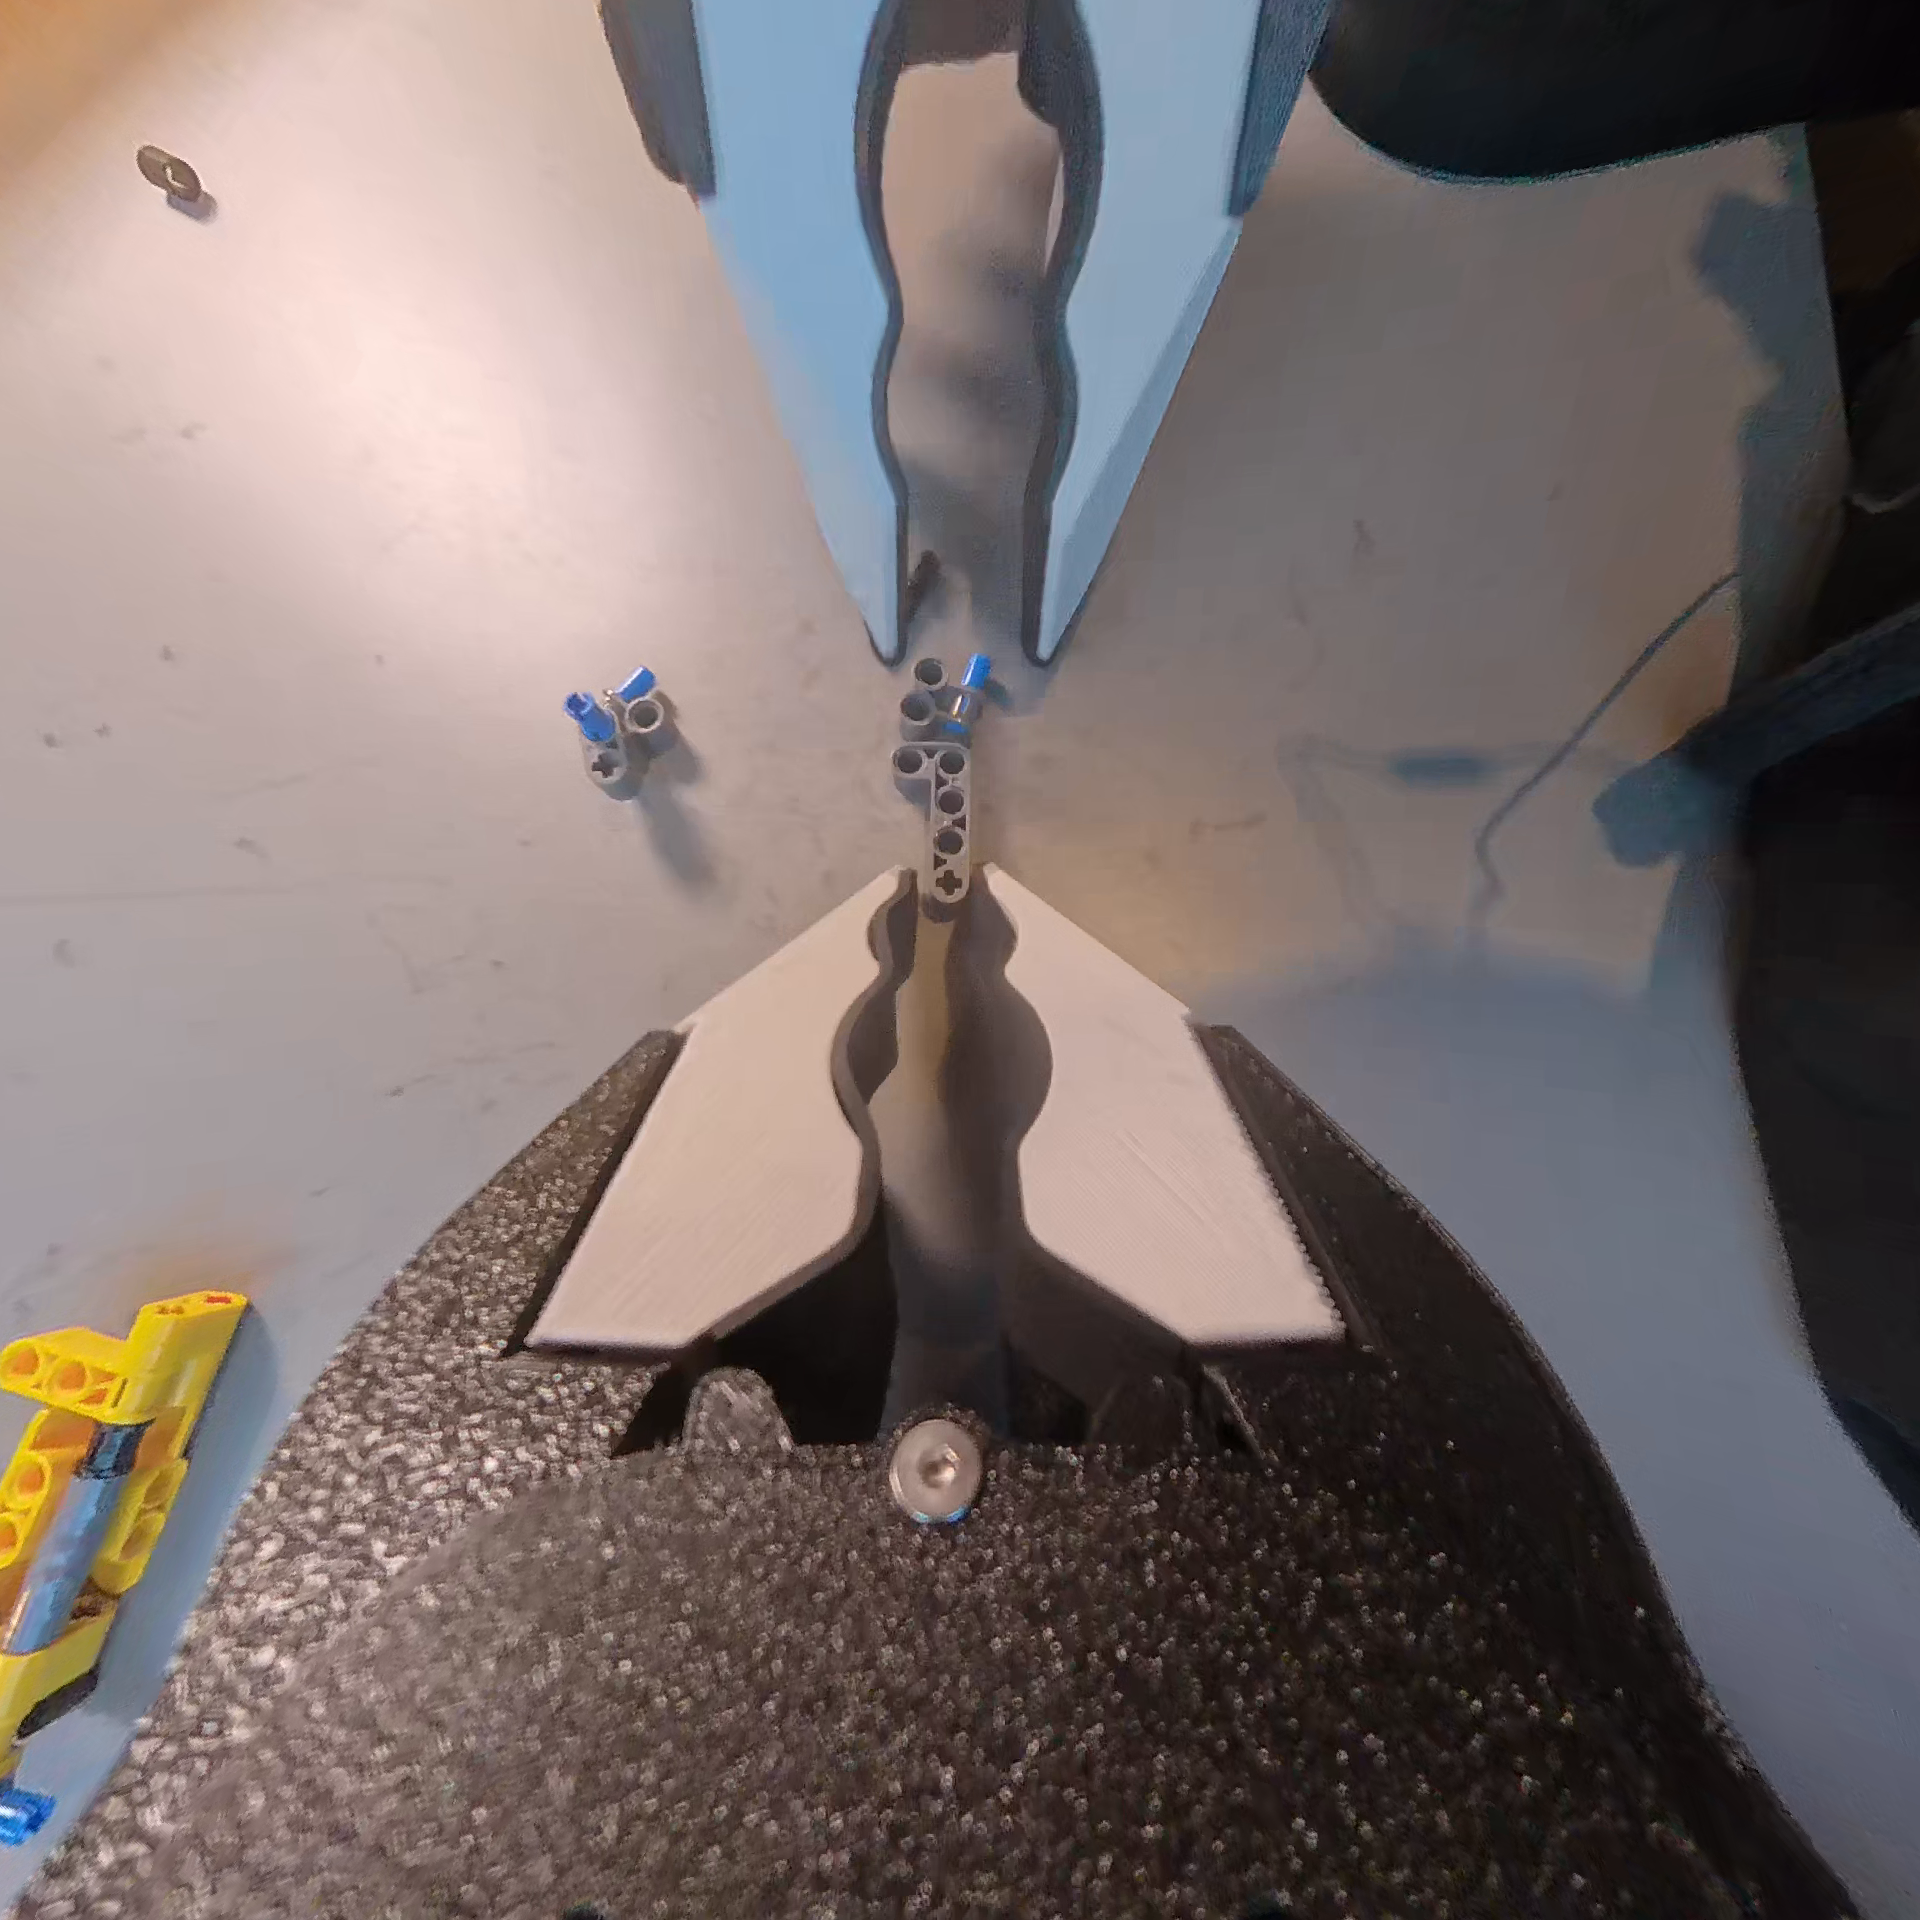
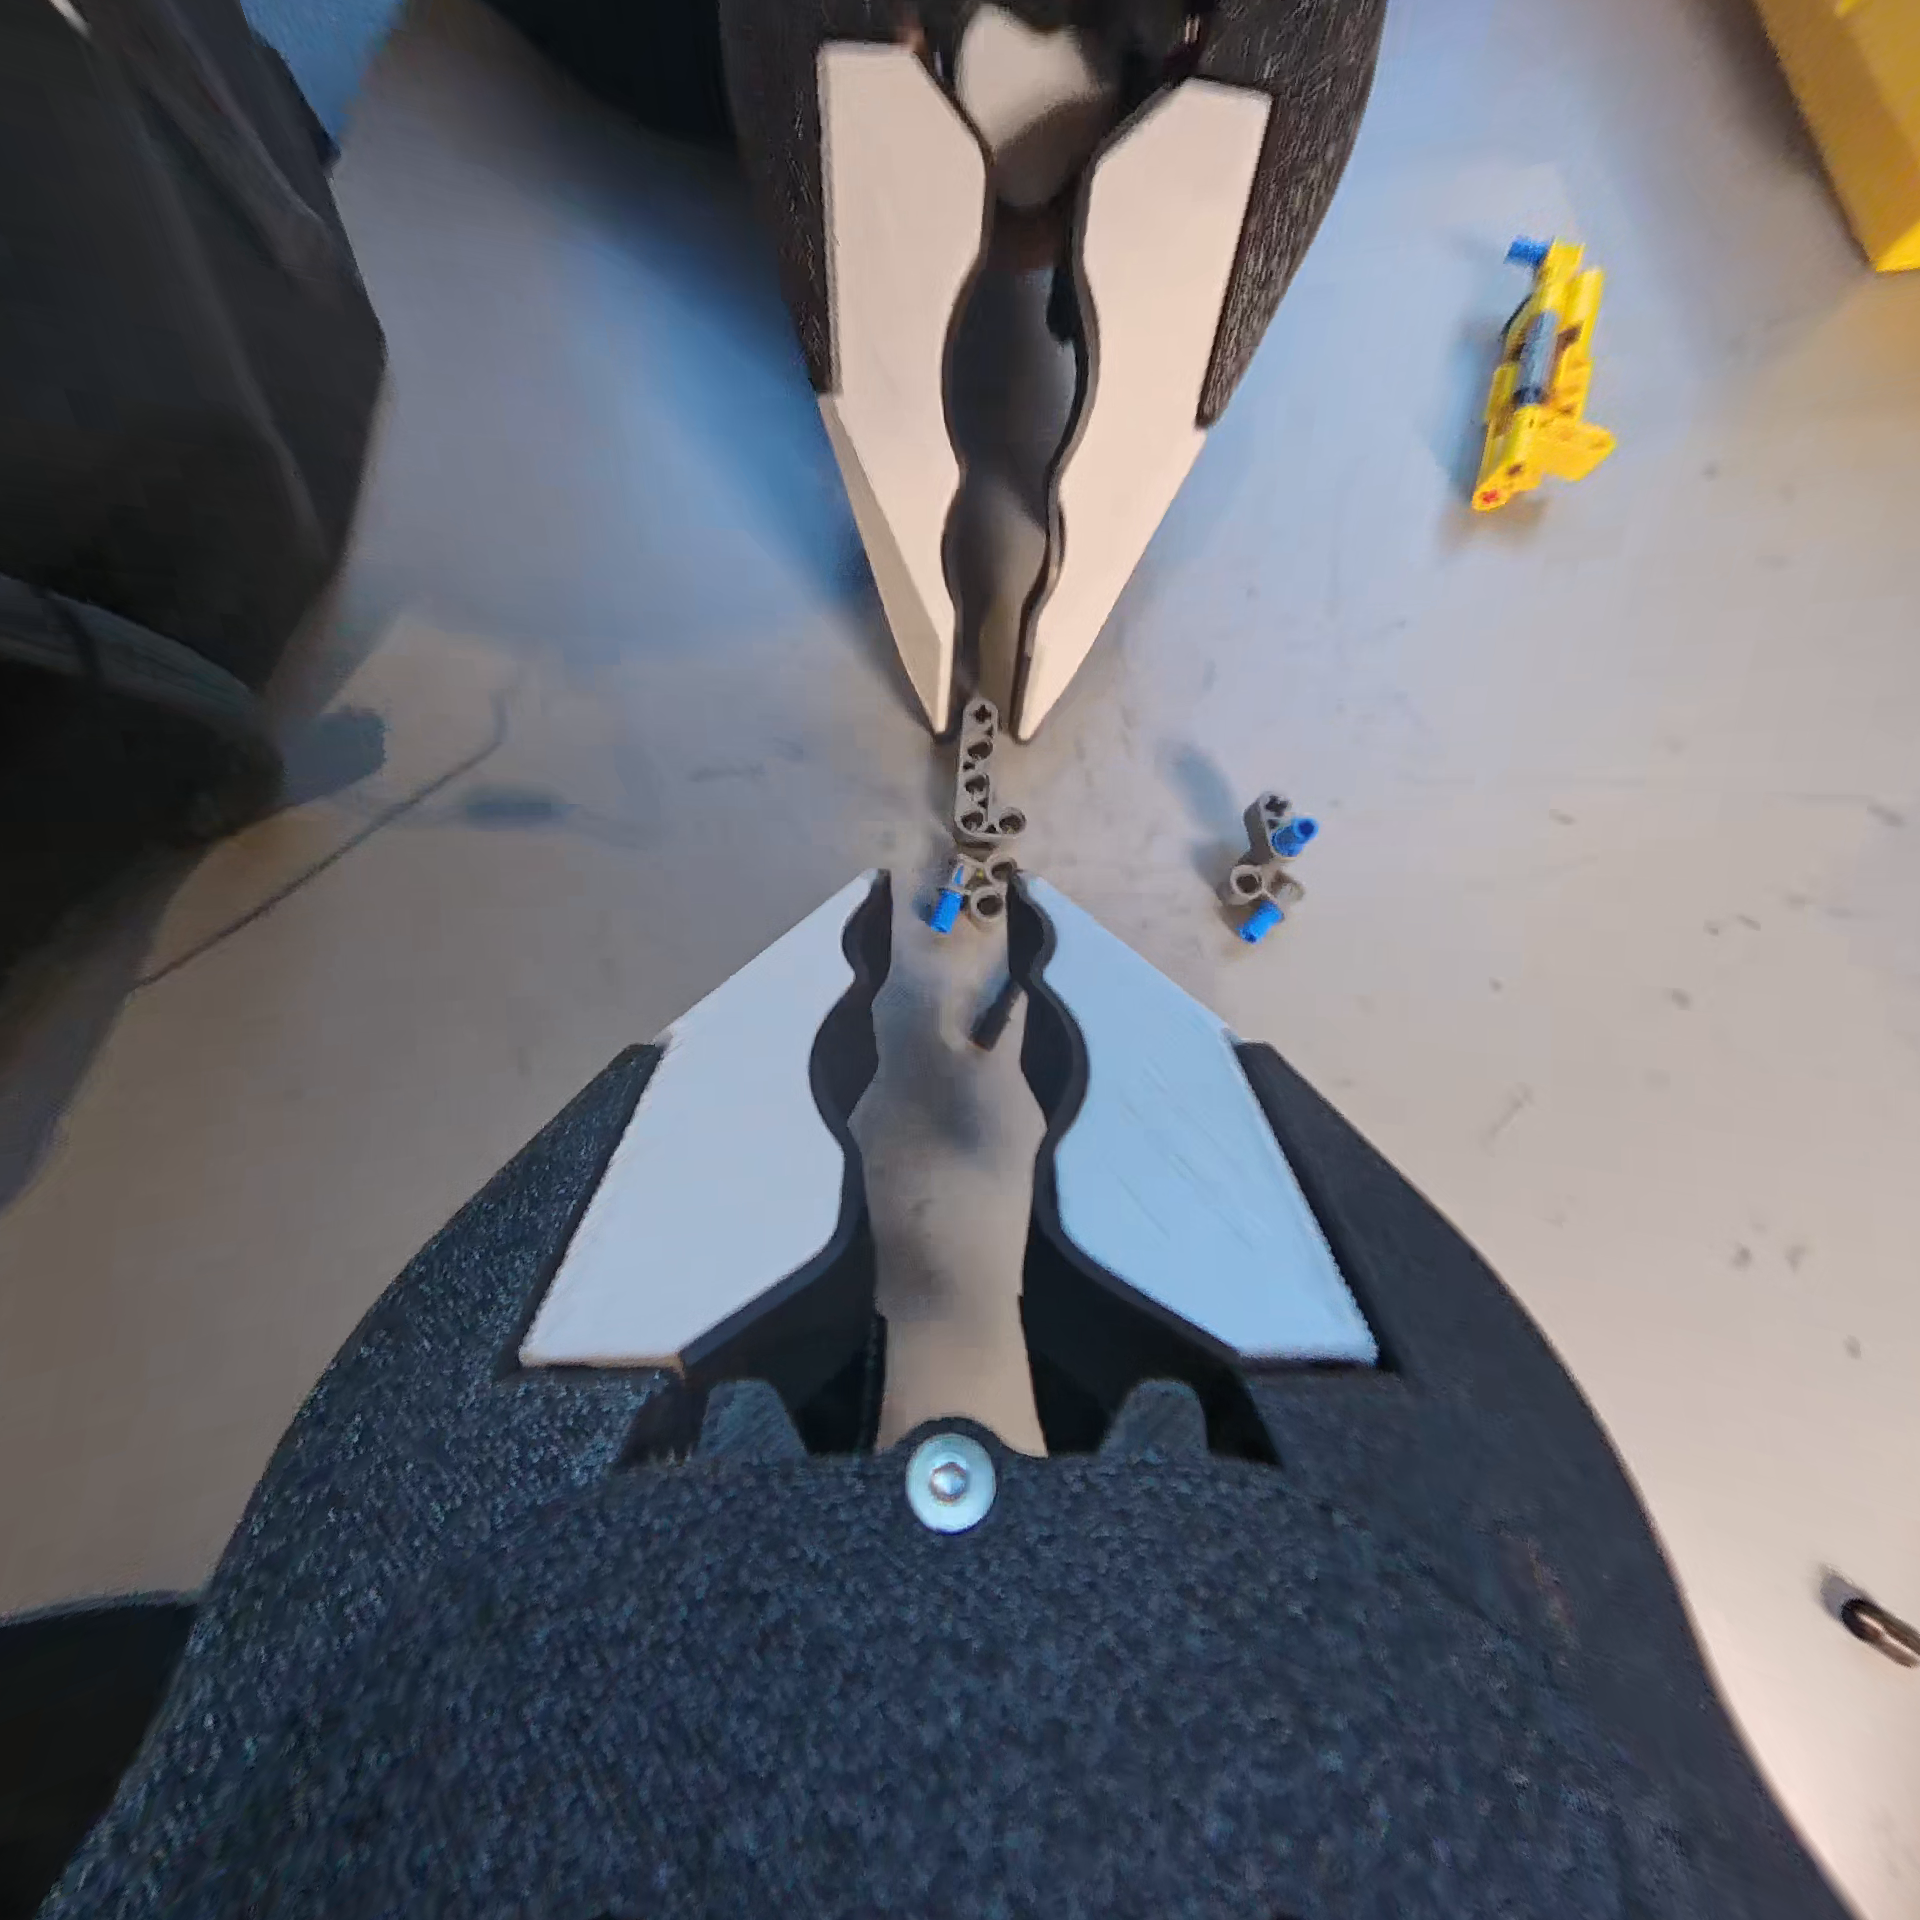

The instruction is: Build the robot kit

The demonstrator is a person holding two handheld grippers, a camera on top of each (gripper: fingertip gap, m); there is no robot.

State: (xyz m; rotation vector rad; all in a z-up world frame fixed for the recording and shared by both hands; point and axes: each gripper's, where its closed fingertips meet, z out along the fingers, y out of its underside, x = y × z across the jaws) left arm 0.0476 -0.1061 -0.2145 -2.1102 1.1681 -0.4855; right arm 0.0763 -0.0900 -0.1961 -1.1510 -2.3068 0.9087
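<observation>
My left gripper (image 1: pixel 943 873) is shut on the end of a grey L-shaped beam (image 1: pixel 940 816) and holds it just over the grey tabletop (image 1: pixel 364 499). The beam's far end meets a small grey connector with a blue pin (image 1: pixel 940 701); I cannot tell whether they are joined. My right gripper (image 2: pixel 951 885) is open, its tips on either side of that connector (image 2: pixel 985 891), which lies at the mouth of the jaws. A short black pin (image 2: pixel 992 1023) lies on the table between the right fingers. The left gripper also shows in the right wrist view (image 2: pixel 982 727), and the right gripper in the left wrist view (image 1: pixel 966 652).
A second grey connector with blue pins (image 1: pixel 623 732) (image 2: pixel 1268 868) lies beside the grippers. A yellow beam assembly (image 1: pixel 83 1455) (image 2: pixel 1538 384) lies farther off. A small black part (image 1: pixel 171 177) (image 2: pixel 1870 1652), a thin cable (image 1: pixel 1558 748), a dark bag (image 2: pixel 156 416) and a yellow box (image 2: pixel 1860 104) sit at the edges. About 5 centimeters separates my left fingertips from my right.
</observation>
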